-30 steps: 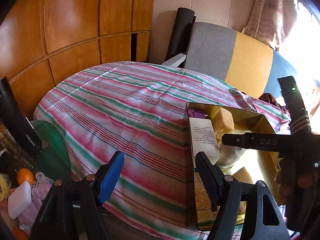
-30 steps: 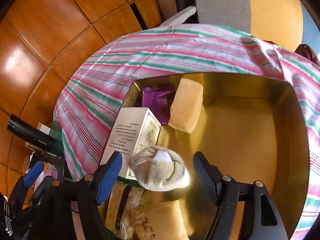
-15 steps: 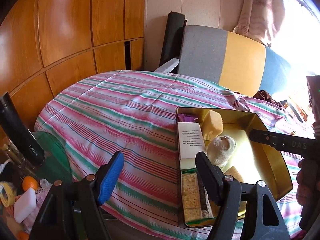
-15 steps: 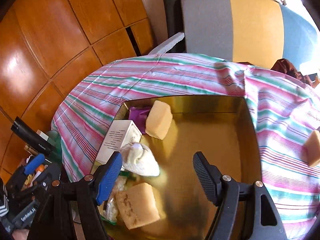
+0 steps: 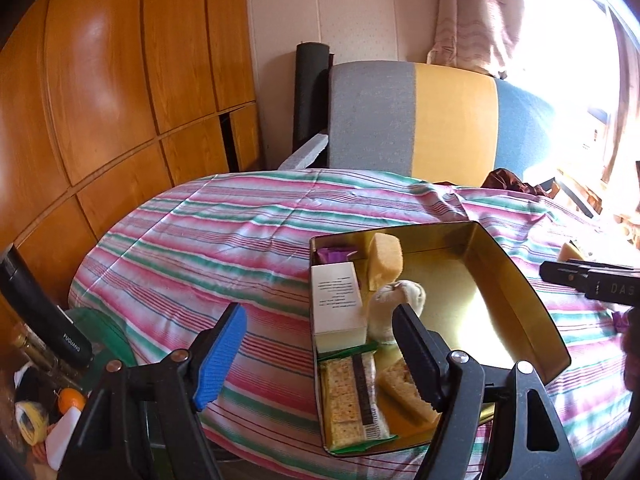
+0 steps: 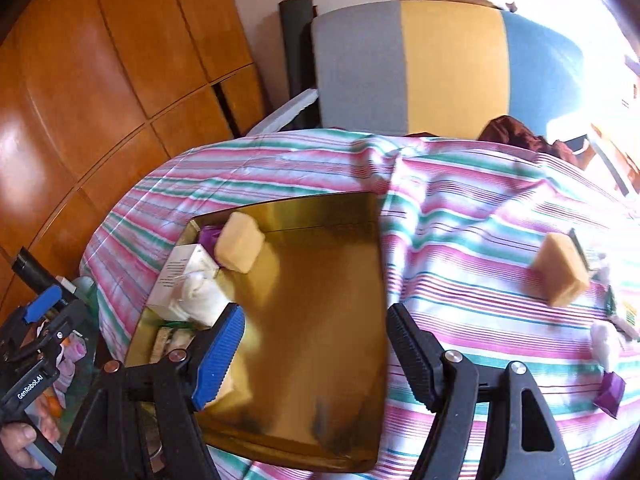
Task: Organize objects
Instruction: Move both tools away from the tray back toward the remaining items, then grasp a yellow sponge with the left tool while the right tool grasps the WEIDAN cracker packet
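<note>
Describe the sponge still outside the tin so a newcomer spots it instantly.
Start at the striped tablecloth, then the gold tin. Go right of it onto bare cloth: the tan sponge block stands alone there, while the other sponges sit inside the tin.

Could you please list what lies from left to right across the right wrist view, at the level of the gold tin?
White box → sponge in the gold tin → bare tin floor → loose sponge on the striped cloth.

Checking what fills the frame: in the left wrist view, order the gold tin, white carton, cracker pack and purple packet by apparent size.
1. gold tin
2. cracker pack; nearer the camera, so unsure against the carton
3. white carton
4. purple packet, mostly hidden
</note>
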A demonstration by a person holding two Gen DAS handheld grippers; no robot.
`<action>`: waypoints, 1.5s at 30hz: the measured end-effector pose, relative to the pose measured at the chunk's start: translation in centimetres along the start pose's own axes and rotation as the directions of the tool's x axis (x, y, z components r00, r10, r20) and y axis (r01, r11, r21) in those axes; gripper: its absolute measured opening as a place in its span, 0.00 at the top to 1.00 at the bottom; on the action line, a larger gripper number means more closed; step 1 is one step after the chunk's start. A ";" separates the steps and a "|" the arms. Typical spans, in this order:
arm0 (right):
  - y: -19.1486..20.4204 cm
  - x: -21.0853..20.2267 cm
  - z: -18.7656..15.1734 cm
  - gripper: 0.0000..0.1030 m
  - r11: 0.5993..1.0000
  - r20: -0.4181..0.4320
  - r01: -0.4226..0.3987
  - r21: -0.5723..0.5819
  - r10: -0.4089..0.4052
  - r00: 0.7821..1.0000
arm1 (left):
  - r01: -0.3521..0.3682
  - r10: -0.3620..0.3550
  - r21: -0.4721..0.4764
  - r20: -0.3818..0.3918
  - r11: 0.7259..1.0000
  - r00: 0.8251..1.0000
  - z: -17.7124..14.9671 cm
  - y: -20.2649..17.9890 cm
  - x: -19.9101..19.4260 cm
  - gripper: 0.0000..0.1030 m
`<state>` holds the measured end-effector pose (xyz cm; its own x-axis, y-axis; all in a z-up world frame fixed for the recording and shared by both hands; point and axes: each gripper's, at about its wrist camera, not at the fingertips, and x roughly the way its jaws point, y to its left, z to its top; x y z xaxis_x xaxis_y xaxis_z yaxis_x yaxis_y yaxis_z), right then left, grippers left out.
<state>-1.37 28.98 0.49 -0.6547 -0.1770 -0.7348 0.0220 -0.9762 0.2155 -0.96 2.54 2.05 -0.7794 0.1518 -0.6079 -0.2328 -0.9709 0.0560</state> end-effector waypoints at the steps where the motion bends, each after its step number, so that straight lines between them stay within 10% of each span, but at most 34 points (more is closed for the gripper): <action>1: -1.0 -0.4 -0.1 0.28 1.000 0.006 0.015 0.015 -0.015 1.000 | 0.006 -0.006 0.009 0.000 1.000 1.000 0.1 -0.4 0.0 0.26; 12: -17.3 -6.9 -1.4 0.28 0.917 0.030 0.266 0.296 -0.287 0.957 | 0.127 -0.126 0.134 -0.014 0.983 0.992 1.1 -6.9 0.6 0.25; 20: -30.6 -10.9 -6.5 0.28 0.668 -0.026 0.409 0.621 -0.505 0.863 | 0.260 -0.252 0.220 -0.064 0.940 0.966 2.7 -13.8 1.5 0.25; 25: -34.7 -11.6 -9.7 0.28 0.534 -0.065 0.348 0.770 -0.477 0.877 | 0.370 -0.348 0.238 -0.129 0.898 0.929 3.9 -19.5 2.7 0.25; 35: -33.1 -12.0 -8.8 0.28 0.594 0.016 0.252 0.764 -0.408 0.913 | 0.533 -0.449 0.232 -0.333 0.814 0.829 4.8 -32.4 8.5 0.24; 45: -32.8 -11.8 -8.8 0.28 0.604 0.035 0.189 0.774 -0.338 0.940 | 0.557 -0.453 0.118 -0.458 0.822 0.765 6.3 -41.2 15.5 0.18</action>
<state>12.32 62.02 -3.57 -0.6493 0.1679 -0.7417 -0.6951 -0.5267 0.4893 -7.08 46.09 -4.68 -0.2250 0.4708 -0.8530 -0.6943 -0.6917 -0.1986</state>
